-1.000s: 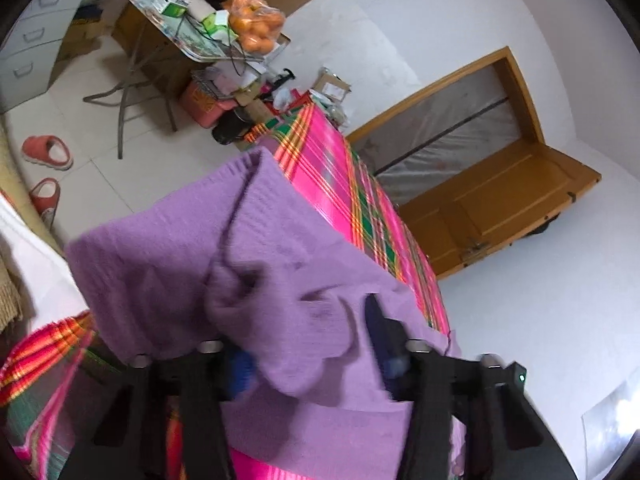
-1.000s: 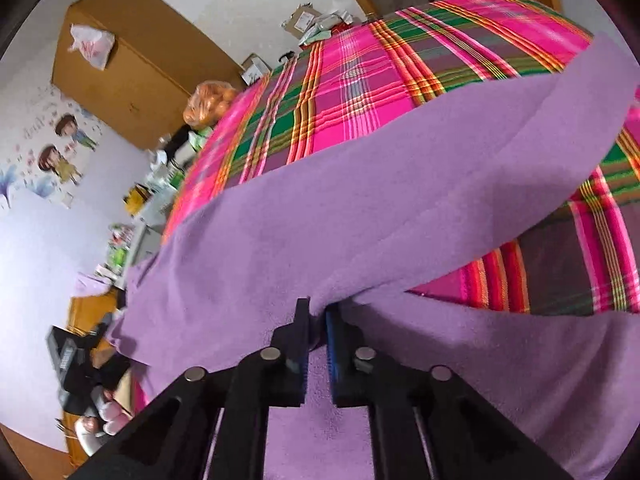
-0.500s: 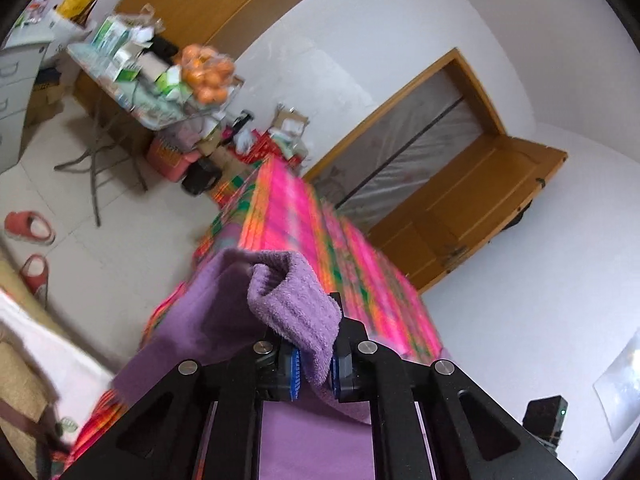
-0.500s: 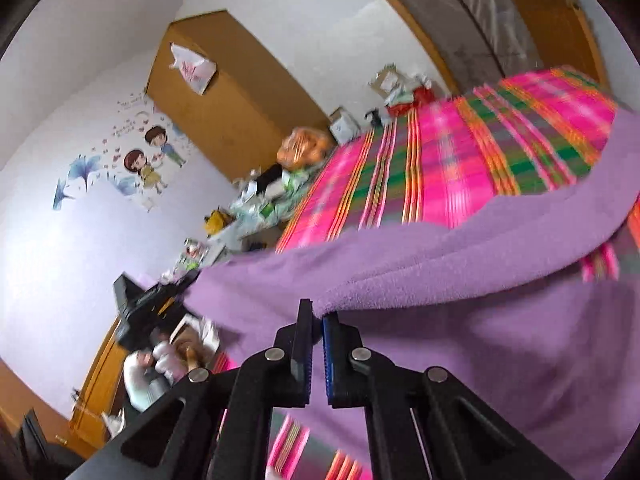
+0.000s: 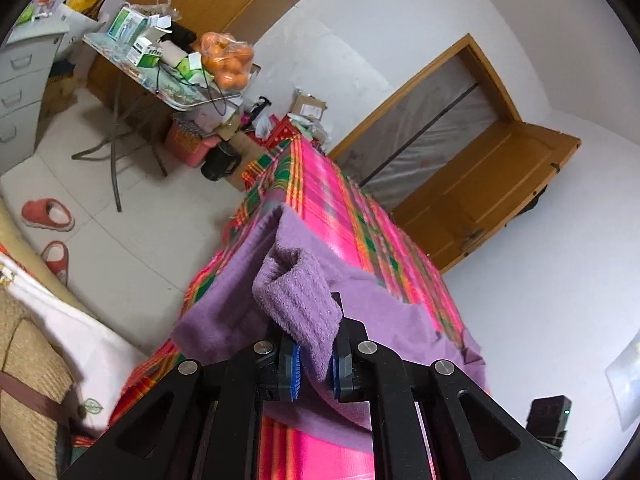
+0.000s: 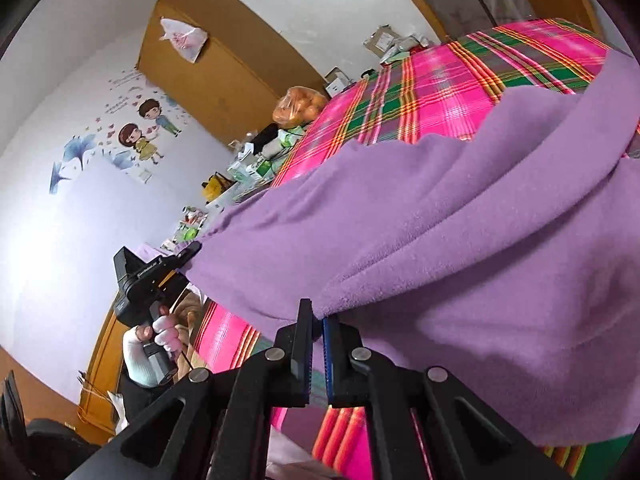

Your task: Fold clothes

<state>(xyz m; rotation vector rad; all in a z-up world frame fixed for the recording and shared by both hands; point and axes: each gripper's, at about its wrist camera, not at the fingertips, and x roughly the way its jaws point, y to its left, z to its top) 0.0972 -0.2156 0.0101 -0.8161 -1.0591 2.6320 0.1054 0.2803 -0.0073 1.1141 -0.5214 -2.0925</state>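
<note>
- Left wrist view: the left hand-held gripper (image 5: 314, 364) is clamped on a bunched, rolled edge of the purple garment (image 5: 296, 300), which stands up between its blue pads and hides their tips.
- Ahead of and below that hand-held gripper, the rest of the garment drapes over the plaid-covered bed (image 5: 360, 216); its near part is cut off by the black gripper frame.
- Far ahead to the left, a cluttered folding table (image 5: 176, 96) carries a bag of oranges (image 5: 228, 60); the small boxes around it are too small to read.
- Two red slippers (image 5: 48, 216) lie on the floor, well to the left.
- Right wrist view: the right hand-held gripper (image 6: 318, 344) has its jaws nearly together, pinching a thin edge of the purple garment (image 6: 420, 240) right at the tips.
- The cloth spreads ahead and to the right, covering much of the plaid bed (image 6: 440, 92) and running out of the picture at the right edge.
- Off to the left, the other hand-held gripper (image 6: 188, 254) grips the garment's far corner; a gloved hand (image 6: 150, 340) holds its handle, partly hidden.
</note>
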